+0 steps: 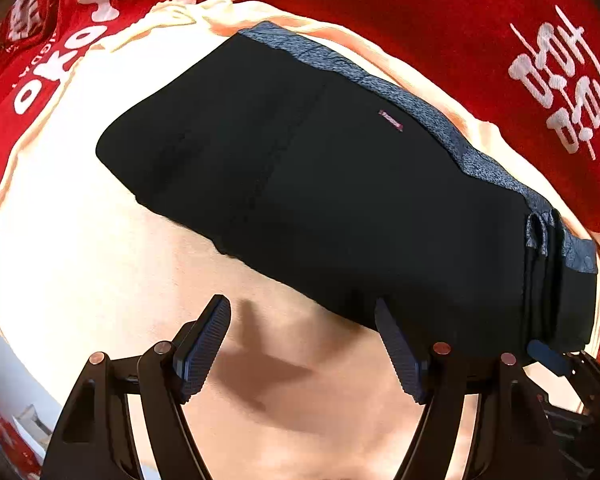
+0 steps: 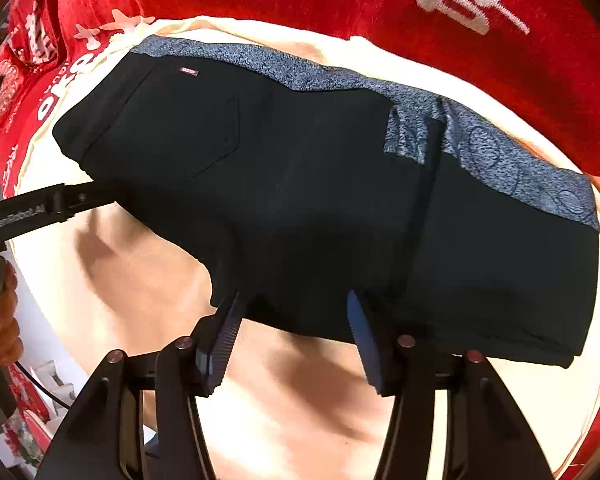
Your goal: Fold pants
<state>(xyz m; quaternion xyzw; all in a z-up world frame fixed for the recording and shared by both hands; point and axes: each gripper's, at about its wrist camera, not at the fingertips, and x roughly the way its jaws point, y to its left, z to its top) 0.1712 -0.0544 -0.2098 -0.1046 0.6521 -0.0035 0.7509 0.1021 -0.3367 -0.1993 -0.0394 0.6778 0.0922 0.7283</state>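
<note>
Folded black pants (image 1: 320, 184), speckled blue-grey lining.

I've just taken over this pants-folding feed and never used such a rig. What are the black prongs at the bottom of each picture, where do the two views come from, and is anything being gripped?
There is no robot arm: a person carries one hand-held gripper in each hand, each with a fisheye camera looking along its two fingers. The prongs are those fingers. One picture looks past the left hand-held gripper, the other past the right hand-held gripper. Both look down on folded black pants with a blue-grey patterned inner waistband, lying on a cream cloth over a red blanket with white lettering. Both pairs of fingers stand apart over the near edge of the pants, gripping nothing.
</note>
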